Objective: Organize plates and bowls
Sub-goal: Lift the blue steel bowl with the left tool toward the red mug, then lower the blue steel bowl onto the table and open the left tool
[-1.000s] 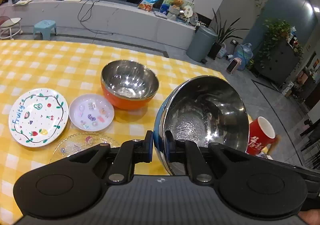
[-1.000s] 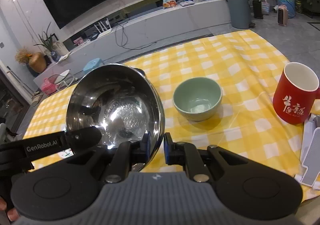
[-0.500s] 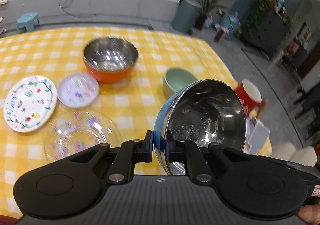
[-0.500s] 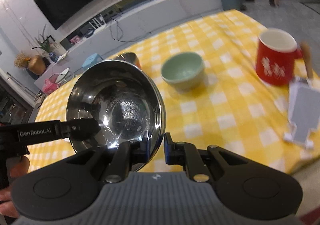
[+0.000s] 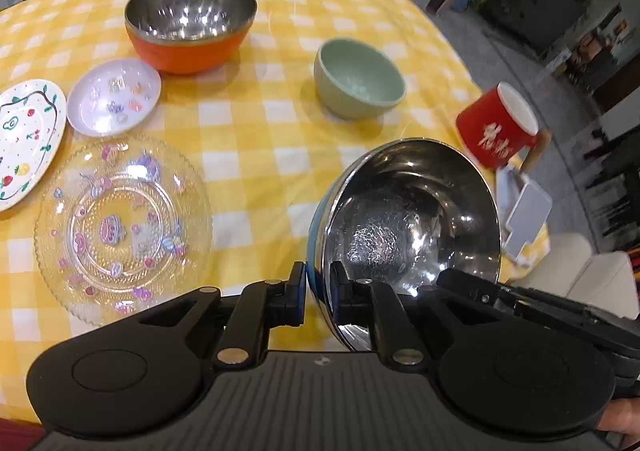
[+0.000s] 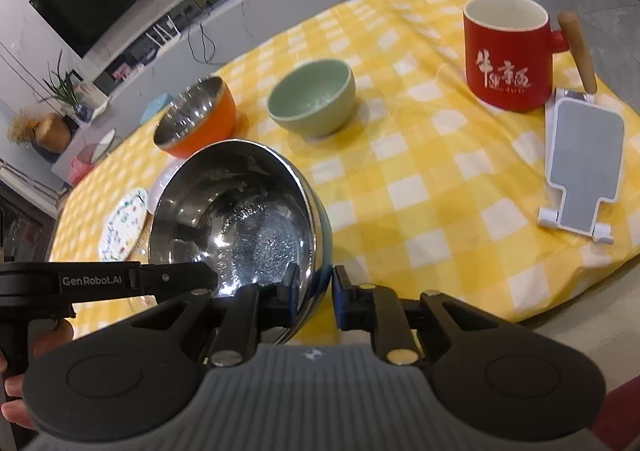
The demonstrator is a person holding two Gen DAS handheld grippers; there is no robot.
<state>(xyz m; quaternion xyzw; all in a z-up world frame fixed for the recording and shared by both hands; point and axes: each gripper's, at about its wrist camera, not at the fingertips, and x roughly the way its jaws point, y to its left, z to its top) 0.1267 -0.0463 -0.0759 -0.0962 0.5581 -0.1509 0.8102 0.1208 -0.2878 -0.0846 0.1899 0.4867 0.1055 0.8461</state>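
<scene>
Steel bowl, blue outside and empty, hangs tilted above the counter, its rim pinched by the left tool. The right tool has just been easing apart, the rim between its fingers. Nothing looks stacked yet: orange bowl, green bowl and three plates stand empty and apart.

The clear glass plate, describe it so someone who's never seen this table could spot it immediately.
On the yellow checked tablecloth, find the plates left of the orange steel-lined bowl. Nearest the camera is the clear glass plate: the only see-through one, with a beaded rim and small pastel cartoon decals.
</scene>
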